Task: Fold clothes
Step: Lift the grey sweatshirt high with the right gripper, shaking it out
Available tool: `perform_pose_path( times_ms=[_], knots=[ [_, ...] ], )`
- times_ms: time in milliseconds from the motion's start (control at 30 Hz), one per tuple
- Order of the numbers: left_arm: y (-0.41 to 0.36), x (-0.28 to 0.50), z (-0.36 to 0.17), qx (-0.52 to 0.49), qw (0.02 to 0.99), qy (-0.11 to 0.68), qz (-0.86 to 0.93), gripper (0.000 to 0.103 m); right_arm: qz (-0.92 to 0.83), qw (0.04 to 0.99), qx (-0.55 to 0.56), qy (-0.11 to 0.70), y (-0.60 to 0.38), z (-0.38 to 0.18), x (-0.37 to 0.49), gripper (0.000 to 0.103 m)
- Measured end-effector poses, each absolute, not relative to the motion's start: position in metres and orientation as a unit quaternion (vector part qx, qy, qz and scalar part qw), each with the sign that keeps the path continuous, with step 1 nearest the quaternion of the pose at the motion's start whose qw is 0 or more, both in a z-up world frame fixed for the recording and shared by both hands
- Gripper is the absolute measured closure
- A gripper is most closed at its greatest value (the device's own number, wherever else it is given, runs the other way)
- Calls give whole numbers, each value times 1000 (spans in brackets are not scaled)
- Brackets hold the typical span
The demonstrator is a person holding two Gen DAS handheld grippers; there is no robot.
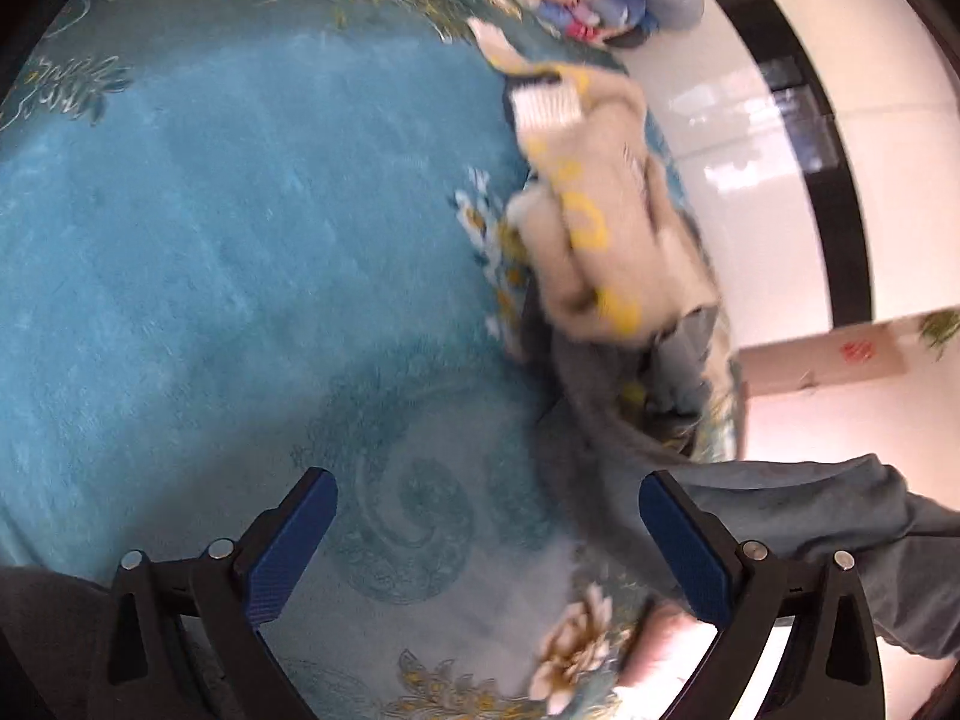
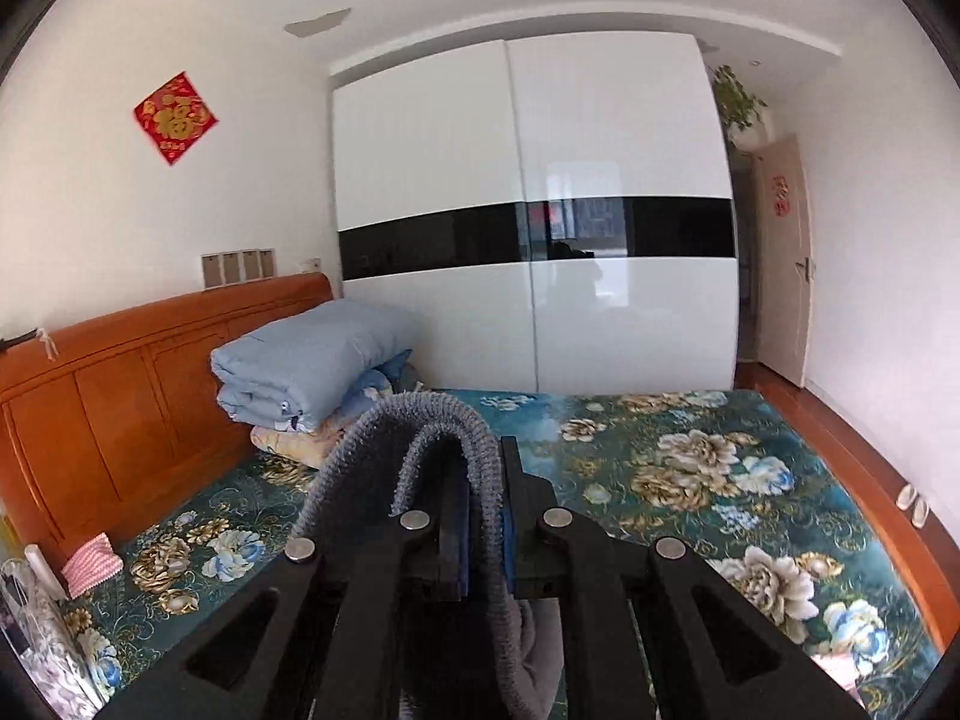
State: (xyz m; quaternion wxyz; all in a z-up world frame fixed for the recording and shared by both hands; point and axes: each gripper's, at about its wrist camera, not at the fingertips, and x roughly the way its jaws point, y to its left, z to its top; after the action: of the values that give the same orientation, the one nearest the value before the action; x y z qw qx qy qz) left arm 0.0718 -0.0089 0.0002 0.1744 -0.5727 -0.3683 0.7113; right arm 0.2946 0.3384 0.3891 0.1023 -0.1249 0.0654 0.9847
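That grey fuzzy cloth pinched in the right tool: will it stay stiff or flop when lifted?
Probably floppy: the grey cloth bends into a loop over the right tool and hangs down past it. It looks light, since one pinch at a fold holds it up. Its fuzzy surface likely keeps it from slipping. The left tool is open and empty, so the hanging end may swing.

Bright, even daylight throughout, glare on the glossy wardrobe, motion-smeared left wrist view, sharper right, fisheye-bent dark corners.

Motion blur smears the beige garment on the bed; the grey garment runs under the gripper, its lower part hidden.
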Motion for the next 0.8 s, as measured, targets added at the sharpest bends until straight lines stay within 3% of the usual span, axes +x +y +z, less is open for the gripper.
perform_pose_path(
  times_ms=[200, 400, 567, 633, 767, 800],
  knots=[
    [54, 74, -39, -637, 201, -432, 606, 15, 978, 152, -103, 102, 396, 408, 346, 95],
    [95, 78, -79, -639, 185, -565, 488, 16, 983, 136, -75, 98, 392, 437, 379, 95],
    [128, 88, -93, -640, 166, -612, 434, 22, 989, 112, -61, 79, 375, 448, 387, 95],
    [140, 92, -96, -632, 164, -647, 395, 35, 990, 99, -54, 80, 370, 452, 390, 95],
    [149, 88, -90, -605, 170, -688, 362, 47, 992, 82, -49, 77, 360, 453, 397, 95],
    [148, 85, -85, -600, 174, -690, 366, 60, 993, 77, -48, 79, 359, 452, 398, 95]
  ],
)
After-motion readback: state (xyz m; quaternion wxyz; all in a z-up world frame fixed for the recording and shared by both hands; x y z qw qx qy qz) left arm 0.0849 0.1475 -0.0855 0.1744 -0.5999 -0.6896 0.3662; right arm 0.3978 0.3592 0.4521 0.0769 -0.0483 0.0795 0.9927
